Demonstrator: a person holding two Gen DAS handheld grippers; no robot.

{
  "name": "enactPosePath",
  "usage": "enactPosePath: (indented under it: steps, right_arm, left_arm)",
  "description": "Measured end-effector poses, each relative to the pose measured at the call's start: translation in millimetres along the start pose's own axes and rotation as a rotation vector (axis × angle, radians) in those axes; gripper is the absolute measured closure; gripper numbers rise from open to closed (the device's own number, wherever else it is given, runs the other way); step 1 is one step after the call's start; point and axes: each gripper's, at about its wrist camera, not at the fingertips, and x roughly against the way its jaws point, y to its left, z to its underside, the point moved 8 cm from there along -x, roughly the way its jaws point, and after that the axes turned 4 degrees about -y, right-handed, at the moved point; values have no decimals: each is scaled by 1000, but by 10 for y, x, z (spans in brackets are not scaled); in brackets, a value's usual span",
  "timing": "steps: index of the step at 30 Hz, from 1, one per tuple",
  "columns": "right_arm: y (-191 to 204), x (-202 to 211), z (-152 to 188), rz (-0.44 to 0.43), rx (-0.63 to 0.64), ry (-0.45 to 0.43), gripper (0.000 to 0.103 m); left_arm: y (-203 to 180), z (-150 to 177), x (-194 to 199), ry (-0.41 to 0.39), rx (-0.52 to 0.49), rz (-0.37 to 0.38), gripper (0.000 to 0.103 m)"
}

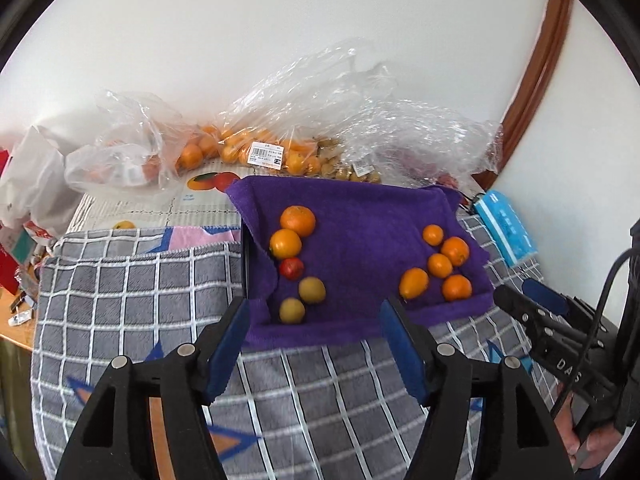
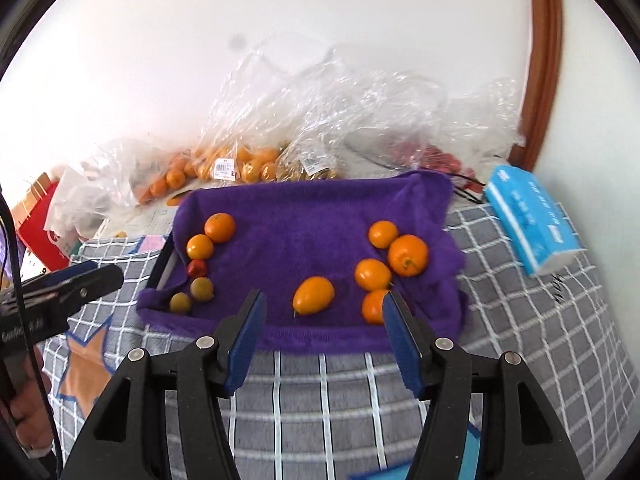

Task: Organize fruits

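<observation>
A purple towel (image 1: 360,240) (image 2: 304,232) lies over a tray on the checked cloth. On its left side sit two oranges (image 1: 297,221) (image 2: 219,227), a small red fruit (image 1: 291,268) (image 2: 197,267) and two yellow-green fruits (image 1: 312,290) (image 2: 201,289). On its right lie several oranges (image 1: 455,251) (image 2: 408,255) and an oval orange fruit (image 1: 414,283) (image 2: 313,295). My left gripper (image 1: 316,312) is open and empty at the towel's near edge. My right gripper (image 2: 324,304) is open and empty, with the oval fruit just beyond its fingertips.
Clear plastic bags of oranges (image 1: 256,148) (image 2: 240,164) and other fruit lie against the white wall. A blue tissue pack (image 1: 506,228) (image 2: 532,220) lies at the right. A grey checked cloth (image 1: 160,288) covers the table. A red box (image 2: 36,216) stands at the left.
</observation>
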Motion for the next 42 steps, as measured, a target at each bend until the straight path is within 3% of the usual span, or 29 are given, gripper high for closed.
enactPosePath:
  steps: [6,10,16,28,42]
  right_arm:
    - [-105,534,183,47,-4,-41,42]
    - [-201,855,315,82,-9,-98,15]
    - [-302,1229,503,95,-18,-138,2]
    - [-505,1678,739,120,-75,-170,1]
    - [-566,1813,830,126,-75,-181,1]
  left_arm:
    - [-142,249,476,-53,-16,-17,26]
    - [-243,451,721,-86,-30,-30,15]
    - [-359,662,1023,-125,-38,-60,8]
    - [-567,818,1397,-190,-70,-75,4]
    - [-662,868,1477,-205,-73,-75,4]
